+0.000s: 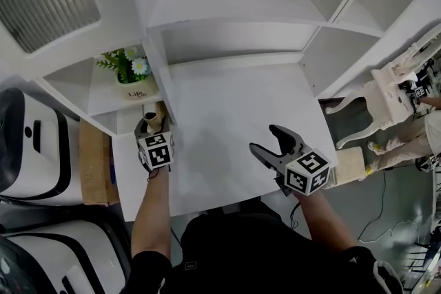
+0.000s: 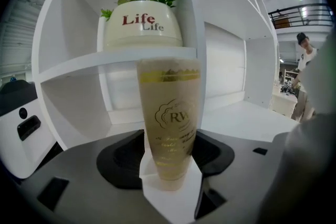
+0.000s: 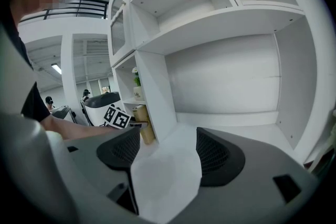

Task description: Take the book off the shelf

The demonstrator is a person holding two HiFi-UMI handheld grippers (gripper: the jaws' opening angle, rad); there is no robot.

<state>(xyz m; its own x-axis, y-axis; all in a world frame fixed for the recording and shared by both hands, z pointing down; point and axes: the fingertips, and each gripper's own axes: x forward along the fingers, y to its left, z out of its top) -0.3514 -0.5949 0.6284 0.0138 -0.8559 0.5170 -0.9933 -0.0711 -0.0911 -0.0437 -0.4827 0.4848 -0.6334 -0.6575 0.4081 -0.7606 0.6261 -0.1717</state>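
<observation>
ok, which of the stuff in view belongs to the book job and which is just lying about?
Job:
- book, clamped upright in the left tongs
- shelf
- right tongs, open, empty

Lying about:
- potted plant, in the compartment above the book
- white carved-leg furniture, beside the shelf

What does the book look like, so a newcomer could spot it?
Start at the white shelf unit, then find its left compartment with the plant pot marked Life. Just below that pot, the book is upright between the left tool's jaws. Unlike the white pot and shelves, it is tall, slim and beige with gold RW lettering.
</observation>
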